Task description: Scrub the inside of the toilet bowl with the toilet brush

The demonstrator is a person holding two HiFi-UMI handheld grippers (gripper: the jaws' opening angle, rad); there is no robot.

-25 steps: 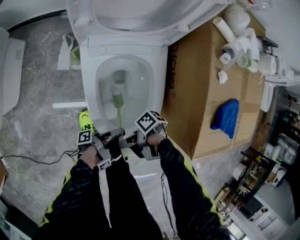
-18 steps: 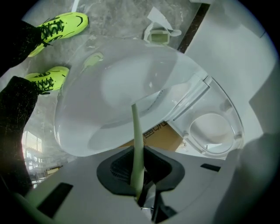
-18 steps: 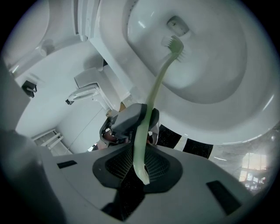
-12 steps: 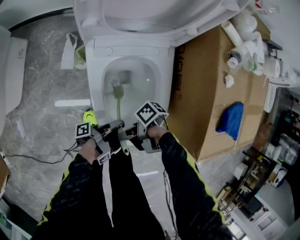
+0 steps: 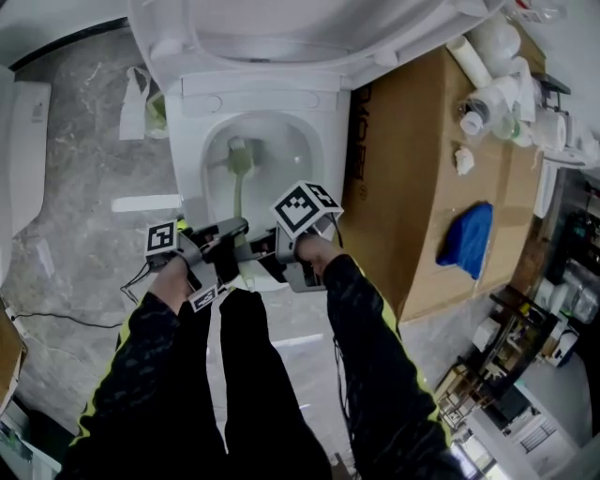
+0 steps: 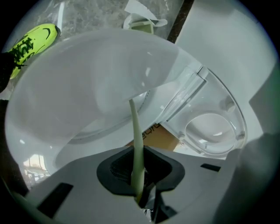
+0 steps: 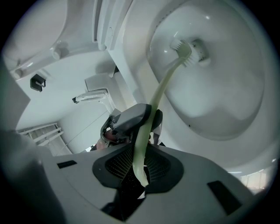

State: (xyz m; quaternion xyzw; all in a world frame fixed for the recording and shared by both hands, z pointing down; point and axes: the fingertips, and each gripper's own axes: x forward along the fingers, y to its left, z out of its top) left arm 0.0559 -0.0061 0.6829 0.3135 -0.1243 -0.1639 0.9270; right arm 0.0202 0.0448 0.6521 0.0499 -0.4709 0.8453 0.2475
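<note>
The white toilet bowl (image 5: 192, 178) stands open in the head view, its lid (image 5: 309, 28) raised. A pale green toilet brush (image 5: 239, 161) has its bristle head low at the back of the bowl, close to the drain opening (image 7: 202, 50). In the right gripper view the brush head (image 7: 183, 49) touches the porcelain there. Both grippers hold the handle over the bowl's near rim. My left gripper (image 5: 223, 247) is shut on the handle (image 6: 136, 148). My right gripper (image 5: 267, 264) is shut on the handle's end (image 7: 141, 162), right behind the left gripper (image 7: 131, 119).
A big cardboard box (image 5: 422, 187) stands tight against the toilet's right side, with a blue cloth (image 5: 466, 239) and bottles and rolls (image 5: 487, 94) on top. A neon shoe (image 6: 30, 41) rests by the bowl's left. A white bag (image 5: 141, 94) and a cable (image 5: 56, 319) lie on the floor.
The brush head has slid from the middle of the bowl toward the back, near the drain. Both grippers have moved slightly forward with the handle.
</note>
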